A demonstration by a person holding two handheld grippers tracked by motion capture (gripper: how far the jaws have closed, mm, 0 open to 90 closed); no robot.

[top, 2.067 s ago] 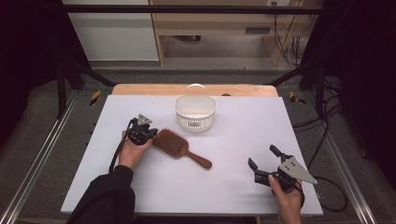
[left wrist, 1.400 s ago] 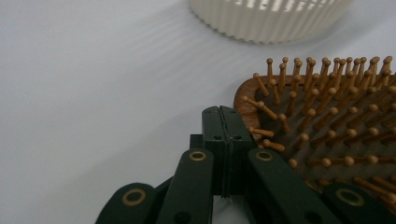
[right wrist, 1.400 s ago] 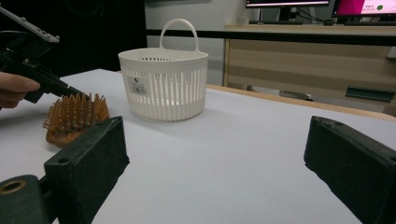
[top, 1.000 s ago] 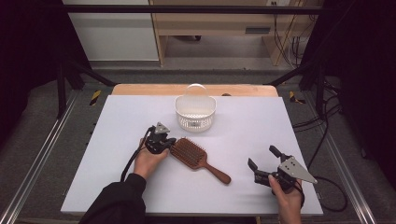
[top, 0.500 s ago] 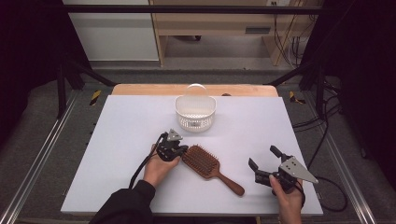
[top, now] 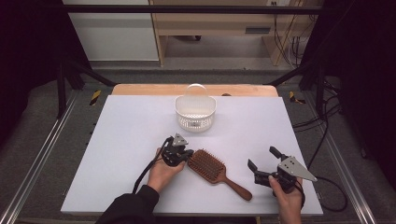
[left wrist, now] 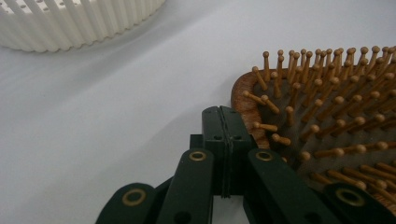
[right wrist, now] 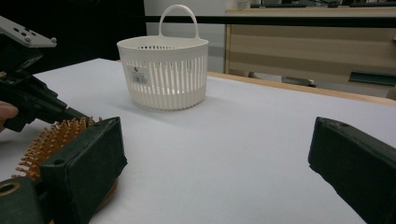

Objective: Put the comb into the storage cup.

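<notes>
Left gripper [top: 187,154]: jaws pressed fully together, tips butted against the rim of the hairbrush [top: 211,167] head, nothing between them. In the left gripper view [left wrist: 223,122] the closed tips overlap the brush's rounded wooden edge, touching or just over it; can't tell which.

Right gripper [top: 262,162]: jaws wide apart, empty, held in a hand [top: 286,195] just off the brush's handle end, not touching it. Right gripper view [right wrist: 217,154] confirms a wide gap between the pads.

Hairbrush lies flat on the white table [top: 121,130], bristles up, head toward the left gripper, handle pointing diagonally to the near edge and the right gripper. It sits between the two grippers.

White slotted basket [top: 195,112] stands upright with its handle up, beyond the brush head toward the far side of the table, well apart from the brush. Also visible past the brush in the right gripper view [right wrist: 163,74], and its ribbed wall in the left gripper view [left wrist: 70,21].

Left hand [top: 164,171] wraps the left gripper on the side away from the brush, dark sleeve [top: 130,207] behind it.
</notes>
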